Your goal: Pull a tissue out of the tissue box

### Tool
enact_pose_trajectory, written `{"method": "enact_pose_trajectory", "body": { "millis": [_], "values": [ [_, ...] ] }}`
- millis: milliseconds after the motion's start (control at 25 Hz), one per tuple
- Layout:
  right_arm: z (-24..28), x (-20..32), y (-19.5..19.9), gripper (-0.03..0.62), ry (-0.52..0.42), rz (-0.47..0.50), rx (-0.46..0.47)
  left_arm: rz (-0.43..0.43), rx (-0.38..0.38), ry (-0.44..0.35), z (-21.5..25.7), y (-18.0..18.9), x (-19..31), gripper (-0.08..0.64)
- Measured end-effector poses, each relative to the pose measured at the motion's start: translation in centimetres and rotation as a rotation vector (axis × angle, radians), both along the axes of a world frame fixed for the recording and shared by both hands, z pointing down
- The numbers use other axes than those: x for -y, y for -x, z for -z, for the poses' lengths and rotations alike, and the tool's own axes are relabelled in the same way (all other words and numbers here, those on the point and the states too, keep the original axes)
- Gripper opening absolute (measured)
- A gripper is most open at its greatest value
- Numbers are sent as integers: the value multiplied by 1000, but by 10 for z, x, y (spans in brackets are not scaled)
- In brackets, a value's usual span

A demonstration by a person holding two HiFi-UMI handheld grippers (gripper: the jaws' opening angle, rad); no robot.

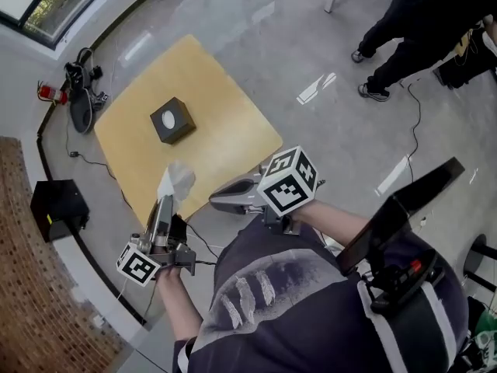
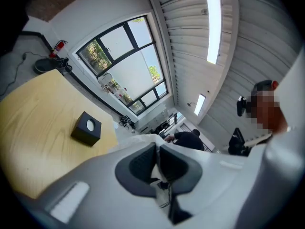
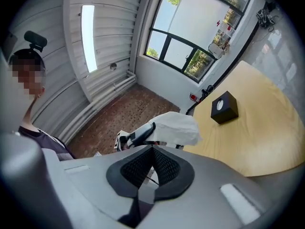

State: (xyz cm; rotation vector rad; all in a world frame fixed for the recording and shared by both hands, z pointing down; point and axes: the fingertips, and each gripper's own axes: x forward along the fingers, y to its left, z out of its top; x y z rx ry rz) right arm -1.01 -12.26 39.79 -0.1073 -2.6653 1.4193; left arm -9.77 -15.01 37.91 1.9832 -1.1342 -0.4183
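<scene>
Pinching a white tissue (image 1: 180, 179), the left tongs (image 1: 165, 200) — right tongs (image 1: 214, 202) pressed together.

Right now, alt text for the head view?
The left gripper holds a white tissue at the near edge of a yellow table, apart from the black tissue box at the table's middle. The right gripper is shut and empty beside it.

The box (image 1: 172, 120) was a small black cube with a round white opening on top, standing upright near the middle of the desk (image 1: 233, 142). The tissue (image 1: 178, 179), white and crumpled, hung over the desk's near edge, pinched in the left gripper (image 1: 165, 189).
</scene>
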Motion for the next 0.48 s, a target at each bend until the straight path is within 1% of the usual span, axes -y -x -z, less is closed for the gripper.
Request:
{"method": "enact_pose_trajectory", "body": {
  "millis": [80, 240, 480],
  "values": [
    [0, -10, 6, -2, -2, 9, -5, -1, 15, -22, 5, 1, -12, 3],
    [-6, -38, 23, -2, -24, 17, -34, -36, -14, -64, 7, 5, -47, 3],
    [0, -107, 51, -2, -73, -55, -54, -99, -59, -97, 3, 20, -122, 3]
  ]
}}
